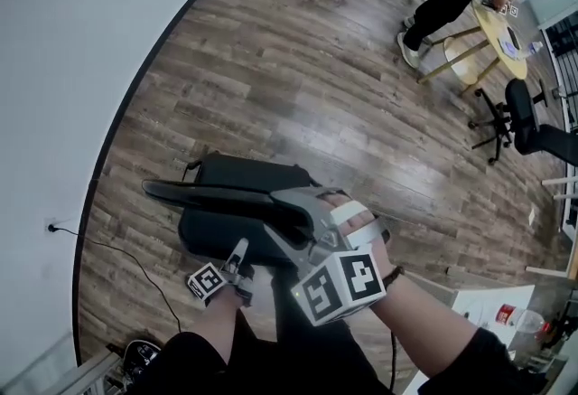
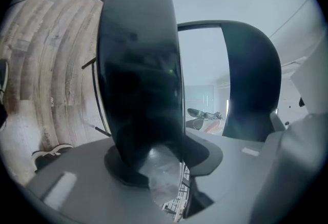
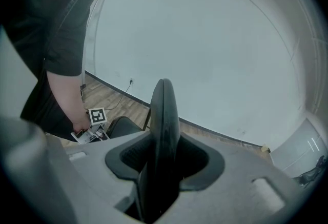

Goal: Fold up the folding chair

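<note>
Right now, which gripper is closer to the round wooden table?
Right. The right gripper, clamped on the folding chair, sits toward the round table. The left gripper grips the chair lower-left, farther away.

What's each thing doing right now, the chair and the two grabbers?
folding chair: not folded flat yet, seat and backrest apart.
left gripper: shut on the seat.
right gripper: shut on the backrest's thin edge.
</note>
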